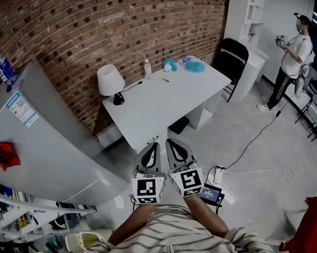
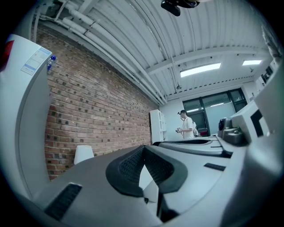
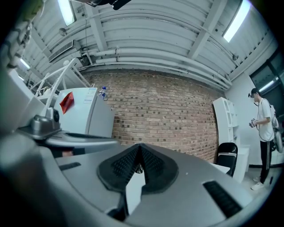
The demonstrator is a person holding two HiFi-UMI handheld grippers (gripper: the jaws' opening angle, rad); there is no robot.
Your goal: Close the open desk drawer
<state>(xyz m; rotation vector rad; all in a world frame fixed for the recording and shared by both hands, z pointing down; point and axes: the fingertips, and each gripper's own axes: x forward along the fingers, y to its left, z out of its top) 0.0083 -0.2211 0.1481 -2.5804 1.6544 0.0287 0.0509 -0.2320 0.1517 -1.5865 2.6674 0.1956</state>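
Striped shirt (image 1: 168, 235) lowest in the head view; just beyond it the left gripper (image 1: 152, 154) and right gripper (image 1: 178, 151), each pinched together on nothing, well short of the desk (image 1: 163, 105); I cannot make out the drawer beneath its near edge, so a blind push may glance off; the floor cable (image 1: 253, 140) could snag a step.

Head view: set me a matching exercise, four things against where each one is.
Things:
1. lamp
2. black chair
3. bottle
4. standing person

Places:
A. on top of the fridge
B. at the picture's right edge
C. on the desk
D. beside the desk's far end

Pairs: 1-C, 2-D, 3-A, 4-B.
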